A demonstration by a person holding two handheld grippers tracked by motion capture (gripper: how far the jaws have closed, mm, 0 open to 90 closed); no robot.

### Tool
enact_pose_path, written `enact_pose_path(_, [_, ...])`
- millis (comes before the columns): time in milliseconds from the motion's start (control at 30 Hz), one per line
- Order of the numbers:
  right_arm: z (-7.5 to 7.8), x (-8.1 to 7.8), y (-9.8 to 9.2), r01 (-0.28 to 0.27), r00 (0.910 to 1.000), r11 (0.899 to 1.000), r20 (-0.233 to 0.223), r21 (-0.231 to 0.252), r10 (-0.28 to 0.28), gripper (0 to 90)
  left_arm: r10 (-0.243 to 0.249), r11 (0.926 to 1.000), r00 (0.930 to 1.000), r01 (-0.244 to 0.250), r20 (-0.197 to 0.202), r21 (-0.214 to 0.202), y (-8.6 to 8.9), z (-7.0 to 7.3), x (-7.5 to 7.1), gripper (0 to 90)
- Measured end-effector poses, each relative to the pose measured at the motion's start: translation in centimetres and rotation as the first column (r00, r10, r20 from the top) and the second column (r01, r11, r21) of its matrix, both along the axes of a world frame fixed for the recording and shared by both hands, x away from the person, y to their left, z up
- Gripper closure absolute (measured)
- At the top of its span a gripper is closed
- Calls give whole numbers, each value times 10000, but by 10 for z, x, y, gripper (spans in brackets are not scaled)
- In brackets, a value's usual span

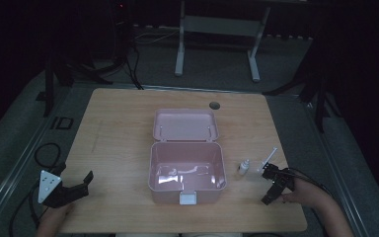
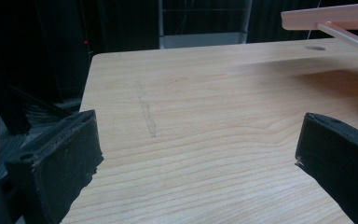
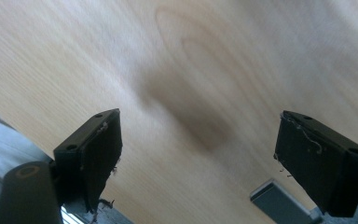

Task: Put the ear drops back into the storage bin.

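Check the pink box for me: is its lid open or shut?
Open. In the high view the pink box has its lid swung back flat on the table behind it, leaving the inside exposed.

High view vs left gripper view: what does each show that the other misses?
High view alone: the whole open pink box with its white latch, a small white bottle and a thin white stick to its right, the right gripper beside them, and the floor and stands past the table.

Left gripper view alone: a close look between the left gripper jaws, wide apart with nothing between them, and a faint scuff on the wood.

Both: the wooden table, its round hole and the box's raised lid.
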State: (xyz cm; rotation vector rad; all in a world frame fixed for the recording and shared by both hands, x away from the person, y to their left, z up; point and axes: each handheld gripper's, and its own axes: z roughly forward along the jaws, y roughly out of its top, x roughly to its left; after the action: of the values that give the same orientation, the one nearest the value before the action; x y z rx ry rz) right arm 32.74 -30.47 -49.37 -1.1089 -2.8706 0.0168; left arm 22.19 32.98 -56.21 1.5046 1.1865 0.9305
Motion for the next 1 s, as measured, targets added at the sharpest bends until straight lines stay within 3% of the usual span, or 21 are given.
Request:
enact_pose_path(233, [6, 20, 8, 125, 9993, 9997, 342, 188, -131, 161, 3, 10000, 10000, -3, -12, -12, 0, 0, 0, 4])
enact_pose_path(433, [9, 31, 19, 219, 9996, 9996, 179, 187, -223, 161, -12, 10000, 10000, 12, -23, -15, 0, 0, 0, 4])
enact_pose_path(767, [19, 58, 42, 125, 9991, 9986, 390, 506, -145, 192, -26, 10000, 10000, 26, -19, -1, 0, 0, 0, 4])
enact_pose_path(1000, [15, 67, 56, -24, 9996, 9988, 273, 496, 11, 193, -45, 10000, 10000, 45, -14, 19, 0, 0, 0, 4])
